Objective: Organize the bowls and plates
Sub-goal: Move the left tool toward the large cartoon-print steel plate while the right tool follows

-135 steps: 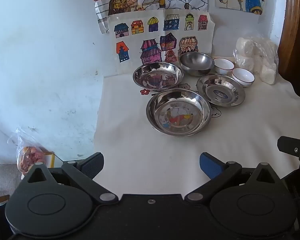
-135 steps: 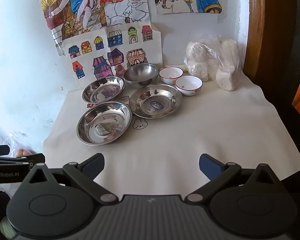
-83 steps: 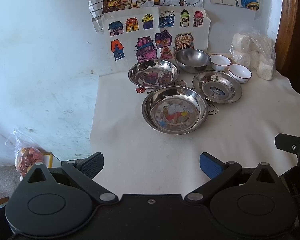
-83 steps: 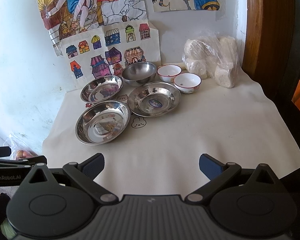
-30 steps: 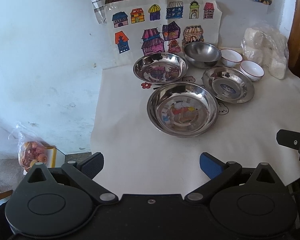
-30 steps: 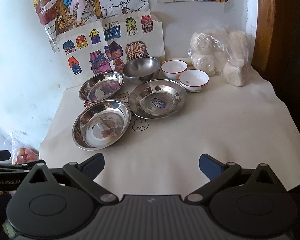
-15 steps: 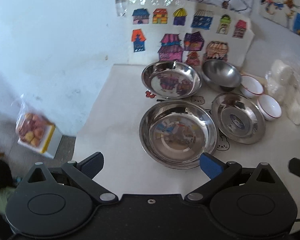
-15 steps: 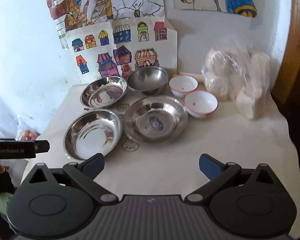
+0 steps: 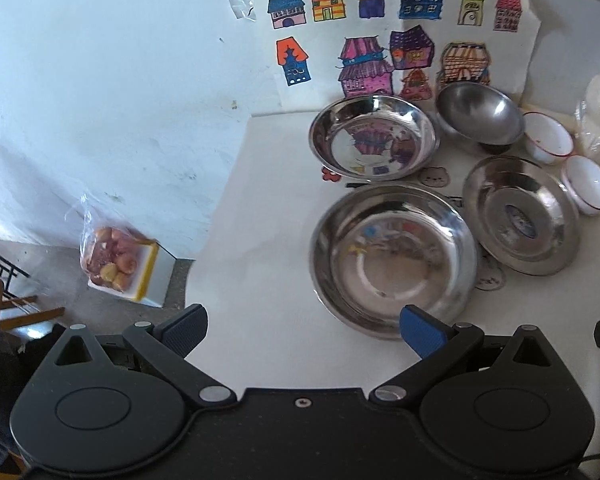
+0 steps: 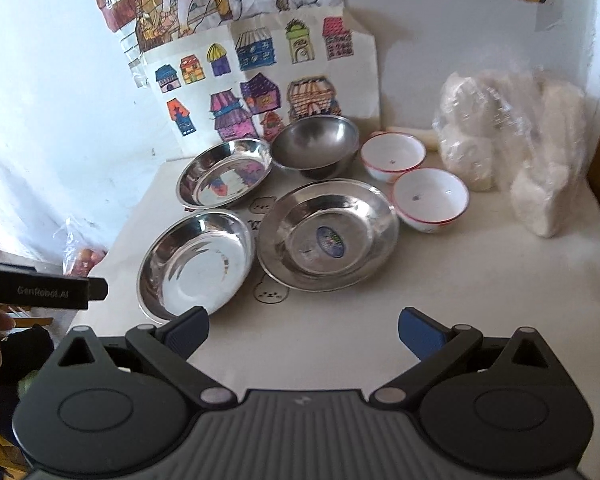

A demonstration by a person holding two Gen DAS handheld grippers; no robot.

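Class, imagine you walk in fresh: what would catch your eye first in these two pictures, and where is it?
Probably the shiny steel plates clustered mid-table, with a steel bowl behind them and two white bowls to the right. Next, the bright house drawings taped on the wall behind. Both grippers, left and right, hang open at the near edge.

— What do the two hand-held tools look like?
— The left gripper [image 9: 302,330] is black plastic, a flat body with a small centre screw; two round discs flank it, each topped by a triangular cut-out; silver rivets pin the angled links; its fingers [image 9: 422,334] end in ribbed blue pads.
— And the other one?
— The right gripper [image 10: 302,330] has the same links, rivets and blue pads; its body is grey and ribbed; off to its left, the other tool's black bar reads "GenRobot.AI" in pale letters.
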